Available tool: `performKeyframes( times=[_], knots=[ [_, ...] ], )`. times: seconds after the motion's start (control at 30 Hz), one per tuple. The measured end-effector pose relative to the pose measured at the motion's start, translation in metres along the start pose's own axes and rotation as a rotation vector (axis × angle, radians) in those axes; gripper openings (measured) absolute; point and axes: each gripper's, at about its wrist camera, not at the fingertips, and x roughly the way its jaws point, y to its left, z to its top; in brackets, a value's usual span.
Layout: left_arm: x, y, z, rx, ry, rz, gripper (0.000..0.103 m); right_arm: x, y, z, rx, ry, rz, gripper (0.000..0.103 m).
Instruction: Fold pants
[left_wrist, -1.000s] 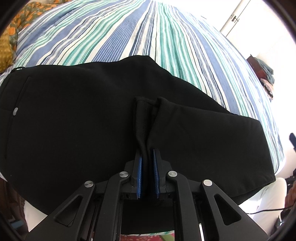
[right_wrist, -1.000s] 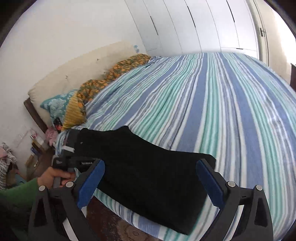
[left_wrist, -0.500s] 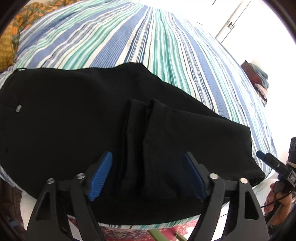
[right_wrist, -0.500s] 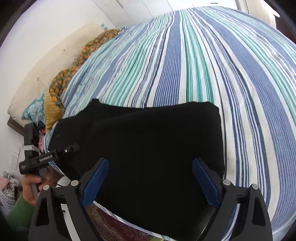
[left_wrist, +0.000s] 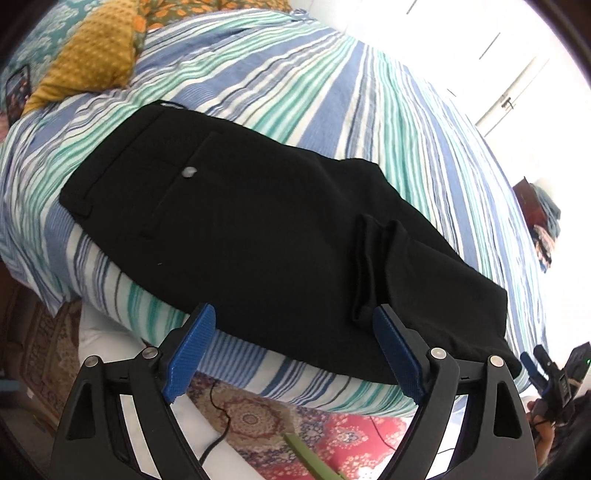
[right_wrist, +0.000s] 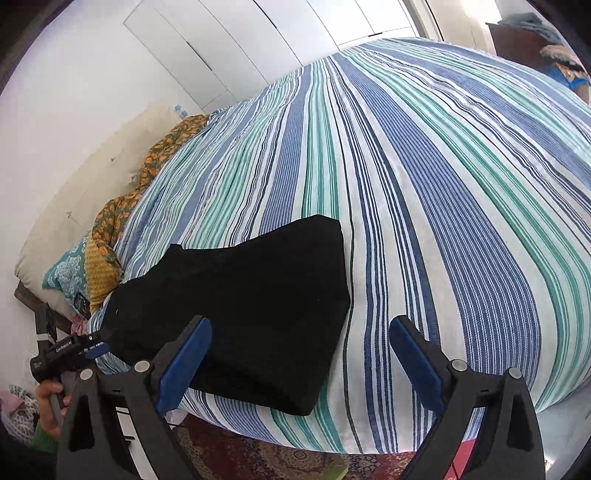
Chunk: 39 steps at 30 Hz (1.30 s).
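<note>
The black pants (left_wrist: 266, 221) lay folded into a compact bundle on the striped bedspread (left_wrist: 332, 85), close to the bed's near edge, with their lower margin hanging slightly over that edge. In the left wrist view the waistband end pointed toward the yellow pillow (left_wrist: 88, 55) at the head of the bed, and a pale button (left_wrist: 189, 171) showed on a back pocket near that end. Toward the other end of the bundle a small ridge of cloth (left_wrist: 373, 266) stood up from the otherwise flat top layer. The left gripper (left_wrist: 295, 350) hung just off the near edge of the pants; its jaws had just been opening and stood wide apart, with nothing pinched between the blue pads (left_wrist: 190, 349), though the ridge lay close to the right-hand pad. The right gripper (right_wrist: 299, 363) hovered over the bundle's far end, away from the pillow, its jaws likewise spread and empty, one pad over the black cloth and the other over bare bedspread. A hand (right_wrist: 50, 400) in a green sleeve was visible beside the pants in the right wrist view, holding the left gripper's handle. A patterned rug (left_wrist: 314, 424) lay on the floor below the pants.
</note>
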Motion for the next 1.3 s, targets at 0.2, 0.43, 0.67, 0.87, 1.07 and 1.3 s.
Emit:
performKeyframes(
  times=[0.2, 0.43, 0.67, 0.87, 1.07, 1.3],
  knots=[
    [-0.01, 0.041, -0.003, -0.134, -0.018, 0.019, 0.088, 0.005, 0.005, -0.004, -0.039, 0.016, 0.017, 0.096],
    [-0.008, 0.061, -0.009, -0.222, -0.014, 0.021, 0.088, 0.007, 0.001, -0.005, -0.012, 0.014, 0.017, 0.096],
    [-0.006, 0.068, -0.007, -0.251, -0.017, 0.014, 0.088, 0.008, -0.009, -0.005, 0.036, 0.016, 0.02, 0.096],
    [-0.008, 0.073, -0.011, -0.277, -0.014, 0.01, 0.088, 0.008, -0.009, -0.005, 0.051, 0.017, 0.025, 0.096],
    [-0.01, 0.08, -0.016, -0.305, -0.014, 0.021, 0.088, 0.01, -0.008, -0.004, 0.045, 0.025, 0.027, 0.096],
    [-0.012, 0.091, -0.024, -0.327, -0.011, 0.034, 0.088, 0.014, -0.008, -0.005, 0.05, 0.035, 0.032, 0.096]
  ],
)
